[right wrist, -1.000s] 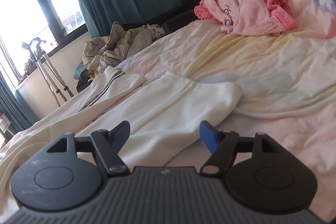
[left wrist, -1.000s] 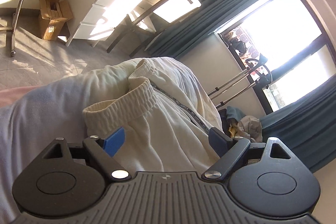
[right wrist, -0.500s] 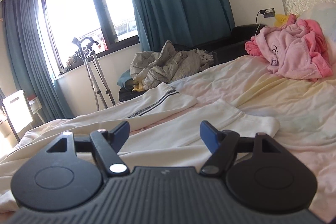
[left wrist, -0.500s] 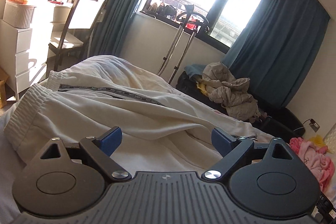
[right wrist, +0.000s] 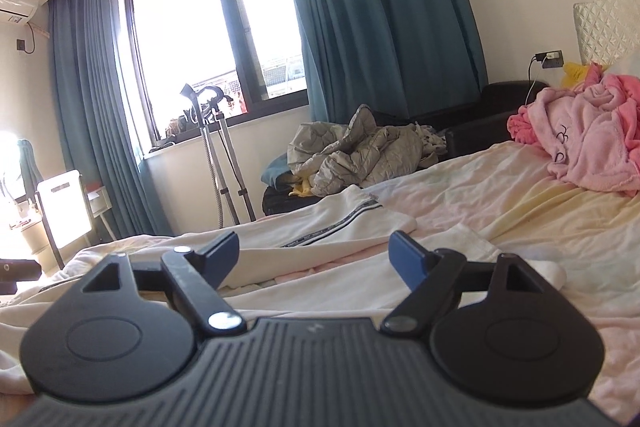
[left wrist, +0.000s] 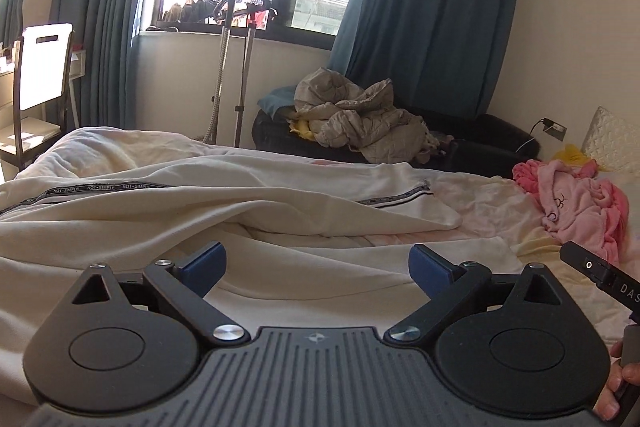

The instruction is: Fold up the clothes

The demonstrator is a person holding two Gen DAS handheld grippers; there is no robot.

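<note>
**Two grippers open over cream trousers on the bed**

Two containers of a sort were visible: a black couch (left wrist: 472, 143) under the window held a crumpled grey quilted jacket (left wrist: 360, 123) on its seat, with a teal item and something yellow tucked beside it; what lay beneath could not be made out.

Surroundings: a pink fleece garment (left wrist: 576, 203) was heaped near the quilted headboard (right wrist: 604, 23), well apart from both grippers. A garment steamer stand (left wrist: 228, 67) stood against the wall below the window, between the teal curtains (left wrist: 432, 7). A chair with a white back (left wrist: 42, 67) stood off the foot of the bed.

Task item: cream trousers (left wrist: 224, 203) with a black printed side stripe lay spread across the bed sheet (right wrist: 500, 195), one leg end reaching toward the pink garment.

Left gripper (left wrist: 318, 265): jaws spread wide, nothing between them, trouser fabric directly ahead and below. Right gripper (right wrist: 314, 253): jaws likewise apart and empty, facing the trouser leg ends; contact with the cloth could not be judged. Part of the right-hand device and the person's fingers (left wrist: 612, 399) showed at the left view's edge.
</note>
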